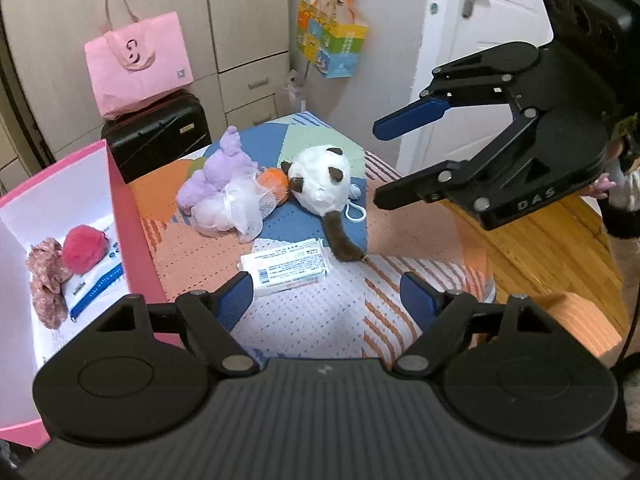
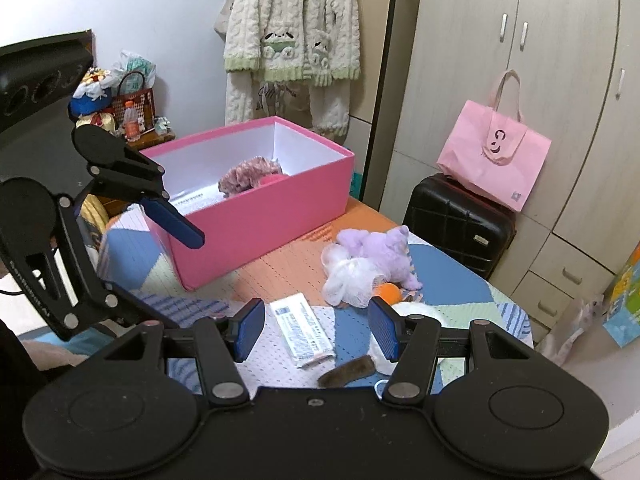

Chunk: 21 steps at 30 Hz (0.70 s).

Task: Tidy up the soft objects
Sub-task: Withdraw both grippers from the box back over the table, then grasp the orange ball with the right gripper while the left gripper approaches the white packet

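A pink box (image 1: 132, 216) (image 2: 256, 224) stands on the patterned table and holds a floral scrunchie (image 1: 46, 280) (image 2: 244, 174) and a red pompom (image 1: 85, 249). On the table lie a purple plush (image 1: 218, 172) (image 2: 384, 250), a white mesh puff (image 1: 236, 206) (image 2: 352, 276), an orange ball (image 1: 274, 182) (image 2: 389, 292), a panda plush (image 1: 320, 178) with a brown tail (image 1: 340, 236) (image 2: 348, 374), and a white tissue pack (image 1: 286, 266) (image 2: 302, 328). My left gripper (image 1: 326, 300) (image 2: 160, 256) is open and empty above the pack. My right gripper (image 2: 316, 328) (image 1: 376, 164) is open and empty over the panda.
A black suitcase (image 1: 156, 136) (image 2: 460, 224) with a pink bag (image 1: 138, 64) (image 2: 494, 148) on it stands beyond the table. Wardrobe doors and drawers (image 2: 560, 268) are behind. A wooden floor (image 1: 552, 248) lies past the table's right edge.
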Each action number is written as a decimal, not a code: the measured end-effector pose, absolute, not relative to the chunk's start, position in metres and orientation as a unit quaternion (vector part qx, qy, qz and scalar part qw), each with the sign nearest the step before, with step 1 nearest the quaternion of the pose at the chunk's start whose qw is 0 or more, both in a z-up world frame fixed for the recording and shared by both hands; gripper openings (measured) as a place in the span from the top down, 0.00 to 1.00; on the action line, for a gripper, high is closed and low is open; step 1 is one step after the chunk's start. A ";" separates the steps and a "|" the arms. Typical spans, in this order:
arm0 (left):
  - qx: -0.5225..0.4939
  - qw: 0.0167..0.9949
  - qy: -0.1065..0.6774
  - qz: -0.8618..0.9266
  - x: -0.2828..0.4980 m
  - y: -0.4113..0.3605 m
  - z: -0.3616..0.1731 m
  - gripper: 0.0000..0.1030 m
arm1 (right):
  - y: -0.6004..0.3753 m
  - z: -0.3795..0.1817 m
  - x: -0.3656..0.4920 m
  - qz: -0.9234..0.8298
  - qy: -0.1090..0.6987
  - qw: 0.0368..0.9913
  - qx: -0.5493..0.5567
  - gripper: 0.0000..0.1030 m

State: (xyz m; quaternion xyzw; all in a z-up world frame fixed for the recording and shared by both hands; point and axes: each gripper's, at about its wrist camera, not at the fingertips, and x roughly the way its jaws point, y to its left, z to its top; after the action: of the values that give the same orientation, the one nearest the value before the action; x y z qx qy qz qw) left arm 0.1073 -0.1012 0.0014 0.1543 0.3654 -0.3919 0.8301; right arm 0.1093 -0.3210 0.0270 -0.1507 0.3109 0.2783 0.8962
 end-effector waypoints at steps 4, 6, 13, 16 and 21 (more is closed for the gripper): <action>0.138 0.831 0.375 -0.388 0.117 -0.109 -0.014 0.22 | -0.321 0.014 0.124 0.279 0.311 0.891 -0.176 0.39; 0.129 0.832 0.381 -0.381 0.124 -0.114 -0.024 0.22 | -0.320 0.009 0.133 0.285 0.313 0.887 -0.186 0.39; 0.115 0.854 0.381 -0.335 0.147 -0.124 -0.055 0.22 | -0.311 -0.013 0.171 0.296 0.337 0.859 -0.245 0.39; 0.105 0.862 0.379 -0.320 0.156 -0.129 -0.068 0.21 | -0.307 -0.024 0.189 0.298 0.351 0.845 -0.271 0.39; 0.088 0.863 0.385 -0.316 0.163 -0.135 -0.082 0.21 | -0.300 -0.035 0.214 0.302 0.364 0.826 -0.305 0.39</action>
State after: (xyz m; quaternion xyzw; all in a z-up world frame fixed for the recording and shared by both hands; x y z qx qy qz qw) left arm 0.1633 -0.1345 -0.0823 0.0883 0.3850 -0.3158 0.8627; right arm 0.2144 -0.3001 -0.0352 -0.3053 0.3644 0.3021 0.8262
